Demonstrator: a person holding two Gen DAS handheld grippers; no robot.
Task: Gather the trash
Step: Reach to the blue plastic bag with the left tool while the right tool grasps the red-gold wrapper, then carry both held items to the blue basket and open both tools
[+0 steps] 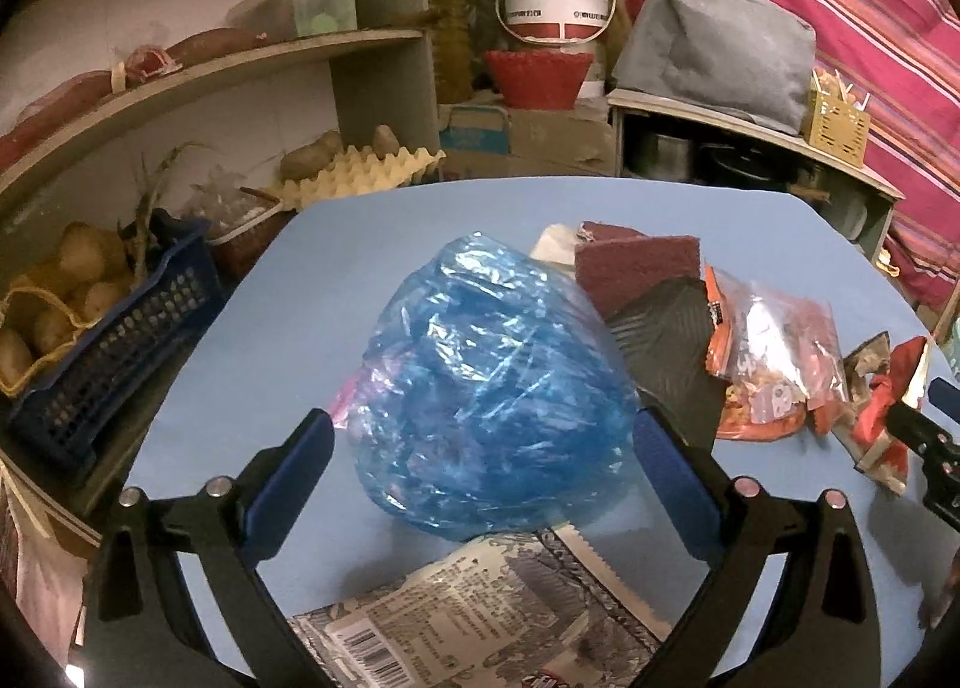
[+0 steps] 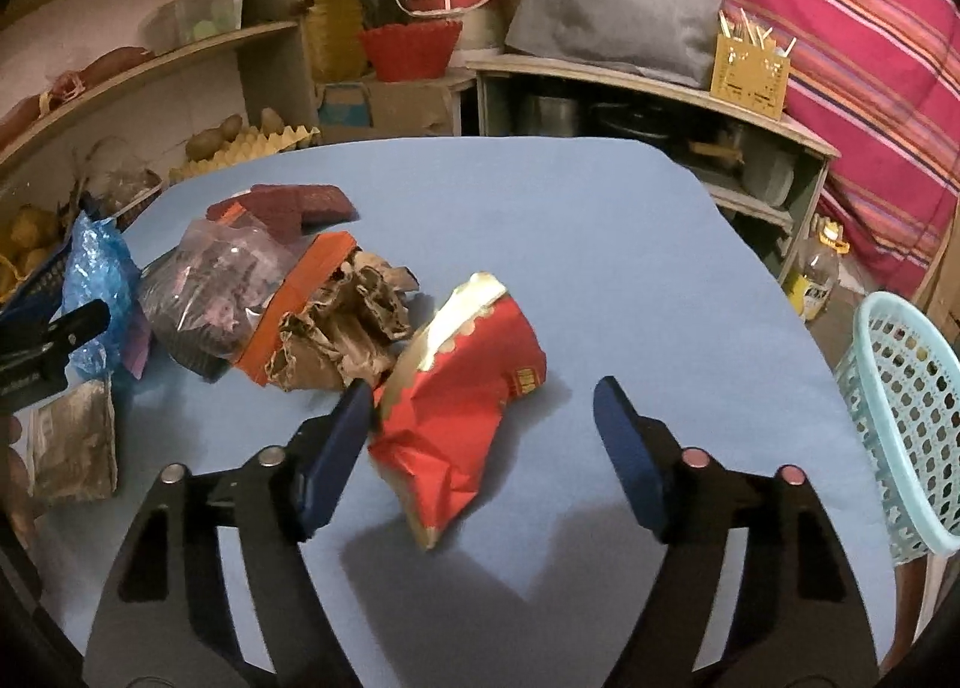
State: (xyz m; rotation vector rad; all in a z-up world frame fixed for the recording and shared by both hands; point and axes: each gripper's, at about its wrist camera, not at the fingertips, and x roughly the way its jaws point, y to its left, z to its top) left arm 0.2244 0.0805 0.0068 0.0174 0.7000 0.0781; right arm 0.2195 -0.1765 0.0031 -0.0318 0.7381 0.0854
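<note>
On the surface (image 2: 540, 220) lie one blue plastic bag (image 1: 486, 382), one red wrapper (image 2: 462, 400), one crumpled brown paper (image 2: 354, 328), one grey printed packet (image 1: 456, 610) and two dark red pads (image 2: 288, 205).

Blue bag (image 1: 492, 382), crumpled and puffed, sits mid-table (image 2: 540, 220), thin glossy film catching the light. Right behind it, a dark red scrub pad (image 1: 636, 268) tilts against a black ribbed piece (image 1: 672, 352). Next along, a clear bag (image 2: 210, 292) with orange print, lying slack. Beside that, torn brown cardboard (image 2: 342, 328) with an orange face, crushed into folds. Red wrapper (image 2: 462, 388) lies nearest the table's middle, creased, gold lining showing at its open top. A grey printed packet (image 1: 480, 616) lies flat at the near edge, barcode up
</note>
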